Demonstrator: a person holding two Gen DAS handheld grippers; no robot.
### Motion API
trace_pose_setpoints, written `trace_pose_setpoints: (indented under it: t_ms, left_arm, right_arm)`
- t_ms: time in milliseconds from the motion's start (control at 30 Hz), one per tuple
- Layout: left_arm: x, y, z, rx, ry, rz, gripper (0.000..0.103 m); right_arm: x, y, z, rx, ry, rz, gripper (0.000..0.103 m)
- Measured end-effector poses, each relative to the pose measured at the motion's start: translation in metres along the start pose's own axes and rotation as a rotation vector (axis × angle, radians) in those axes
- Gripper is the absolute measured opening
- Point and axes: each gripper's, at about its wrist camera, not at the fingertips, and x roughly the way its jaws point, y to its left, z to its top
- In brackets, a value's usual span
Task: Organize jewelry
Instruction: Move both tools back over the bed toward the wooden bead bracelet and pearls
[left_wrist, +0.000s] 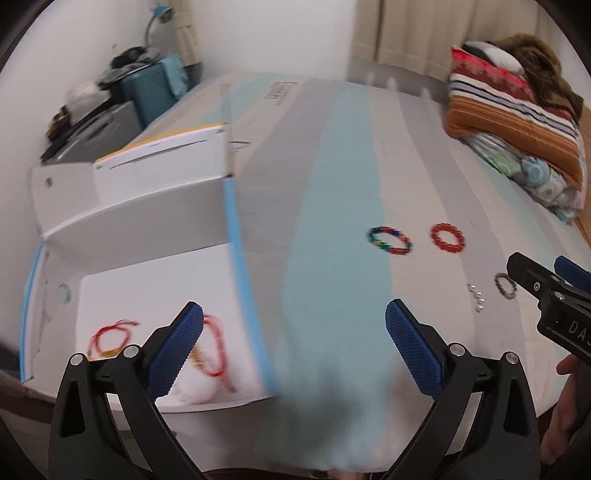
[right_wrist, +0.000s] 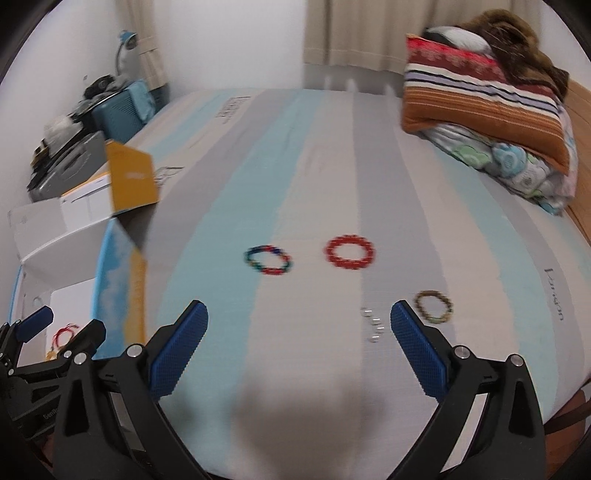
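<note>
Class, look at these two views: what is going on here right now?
A person is sorting jewelry on a striped bed, one gripper per hand. Both the left gripper and right gripper are open and empty. Two red string bracelets lie in the white box; a multicolored bracelet, red bracelet, brown bracelet and silver piece wait.

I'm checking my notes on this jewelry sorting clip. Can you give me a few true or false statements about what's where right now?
1. The red beaded bracelet lies on the mattress. True.
2. The right gripper is shut on a bracelet. False: it is open and holds nothing.
3. Red string bracelets already lie in the white box. True.
4. The multicolored bracelet is inside the box. False: it lies on the mattress.
5. The left gripper is open. True.
</note>
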Motion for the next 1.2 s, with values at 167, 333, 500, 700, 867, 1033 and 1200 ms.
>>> trace_pose_setpoints:
  t_ms: [167,333,500,700,867,1033,1200]
  left_arm:
    - [0.019,-0.045,0.008,0.049,0.012,-0.045,0.097]
    - [0.042,-0.085,0.01,0.088,0.037,-0.091,0.097]
    - [0.064,-0.124,0.01,0.12,0.051,-0.139,0.097]
    - [0.091,-0.166,0.003,0.167,0.072,-0.184,0.097]
    - [0.117,-0.198,-0.009,0.213,0.096,-0.21,0.097]
    - [0.138,-0.218,-0.018,0.23,0.117,-0.246,0.097]
    - [0.157,-0.233,-0.025,0.235,0.131,-0.27,0.097]
  right_arm:
    - [0.014,-0.047,0.003,0.038,0.017,-0.043,0.095]
    - [0.033,-0.086,0.0,0.069,0.048,-0.073,0.095]
    - [0.056,-0.117,-0.002,0.083,0.079,-0.093,0.095]
    - [0.088,-0.144,-0.003,0.085,0.114,-0.096,0.095]
    - [0.115,-0.163,-0.007,0.093,0.147,-0.099,0.095]
    - [0.143,-0.178,-0.011,0.09,0.185,-0.103,0.095]
    - [0.162,-0.186,-0.015,0.088,0.207,-0.097,0.095]
